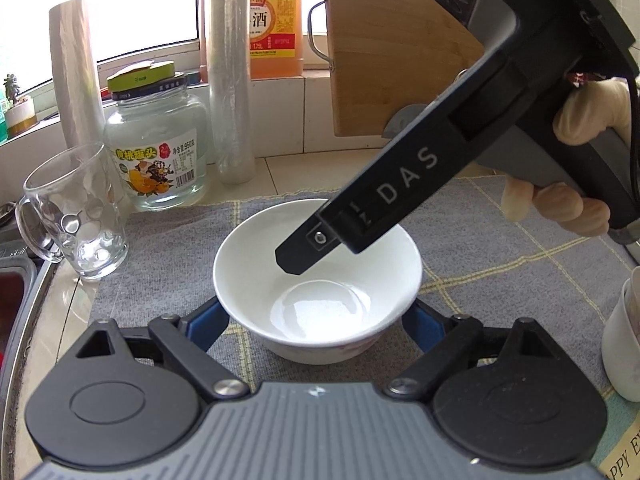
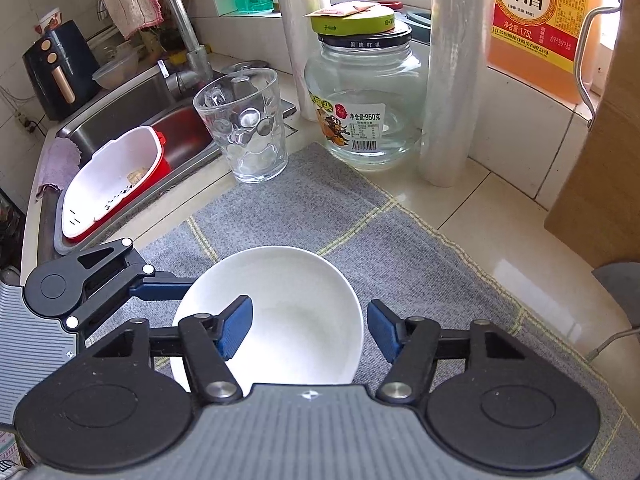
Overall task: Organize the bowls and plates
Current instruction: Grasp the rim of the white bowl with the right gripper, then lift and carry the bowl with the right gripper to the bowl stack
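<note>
A white bowl (image 1: 318,280) stands upright on a grey checked mat (image 1: 168,256). My left gripper (image 1: 316,330) is open, its blue fingers either side of the bowl's near wall, low at the base. My right gripper (image 2: 310,330) is open and straddles the bowl's (image 2: 296,312) right rim: its left finger (image 2: 236,328) is inside the bowl, its right finger (image 2: 382,334) outside. In the left wrist view the right gripper (image 1: 304,256) comes down from the upper right, one finger over the bowl's inside. The left gripper's finger (image 2: 160,292) shows at the bowl's left side.
A glass mug (image 1: 76,216), a large glass jar (image 1: 160,144) and two rolls of film (image 1: 230,80) stand behind the mat. A cooking wine jug (image 1: 276,20) and a wooden board (image 1: 396,48) are at the back. A white cup (image 1: 624,332) is right. The sink (image 2: 132,128) holds a red-and-white strainer (image 2: 116,184).
</note>
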{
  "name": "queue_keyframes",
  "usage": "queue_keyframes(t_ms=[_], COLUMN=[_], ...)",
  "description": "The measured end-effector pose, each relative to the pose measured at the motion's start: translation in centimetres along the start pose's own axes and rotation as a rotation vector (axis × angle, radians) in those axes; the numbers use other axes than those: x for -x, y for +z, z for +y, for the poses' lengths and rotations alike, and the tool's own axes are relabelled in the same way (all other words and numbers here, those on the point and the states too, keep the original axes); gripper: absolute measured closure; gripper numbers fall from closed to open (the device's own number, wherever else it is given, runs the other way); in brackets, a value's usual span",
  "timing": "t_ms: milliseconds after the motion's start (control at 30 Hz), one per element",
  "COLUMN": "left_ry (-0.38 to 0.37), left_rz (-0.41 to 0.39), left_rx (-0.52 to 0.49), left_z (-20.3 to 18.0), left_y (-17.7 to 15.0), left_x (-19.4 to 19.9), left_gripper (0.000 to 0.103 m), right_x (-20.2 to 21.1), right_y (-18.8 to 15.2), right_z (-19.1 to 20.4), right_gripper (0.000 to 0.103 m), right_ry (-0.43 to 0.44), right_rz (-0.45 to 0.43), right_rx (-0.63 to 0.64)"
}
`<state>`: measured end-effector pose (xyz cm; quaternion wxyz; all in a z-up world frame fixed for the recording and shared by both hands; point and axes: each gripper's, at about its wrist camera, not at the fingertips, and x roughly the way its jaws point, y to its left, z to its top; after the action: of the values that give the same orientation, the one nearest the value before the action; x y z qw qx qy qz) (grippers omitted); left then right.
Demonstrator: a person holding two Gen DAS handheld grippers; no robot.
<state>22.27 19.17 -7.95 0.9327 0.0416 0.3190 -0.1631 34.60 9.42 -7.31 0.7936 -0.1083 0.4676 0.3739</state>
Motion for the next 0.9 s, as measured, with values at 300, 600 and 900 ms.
queue_keyframes(t_ms=[300,600,900], left_ry=[-0.003,-0.011,-0.040], left_rz=[0.004,0.012,0.007], left_rx=[-0.005,-0.022,-0.050], left_z=[0.0,-0.7,-2.7], left_y=[0.0,0.2,0.6], left_x=[0.1,1.2,4.4], left_gripper=[0.011,0.011,0.011], right_x=[-0.1,1.0,4.2], right_y=[-0.1,-0.7,-2.3], right_z=[-0.1,0.2,1.3], right_gripper=[0.043,0.043,0.043], right_ry=[0.008,0.017,0.020], right_rz=[0.000,-0.007,-0.024], right_rx=[-0.002,-0.013,-0.022])
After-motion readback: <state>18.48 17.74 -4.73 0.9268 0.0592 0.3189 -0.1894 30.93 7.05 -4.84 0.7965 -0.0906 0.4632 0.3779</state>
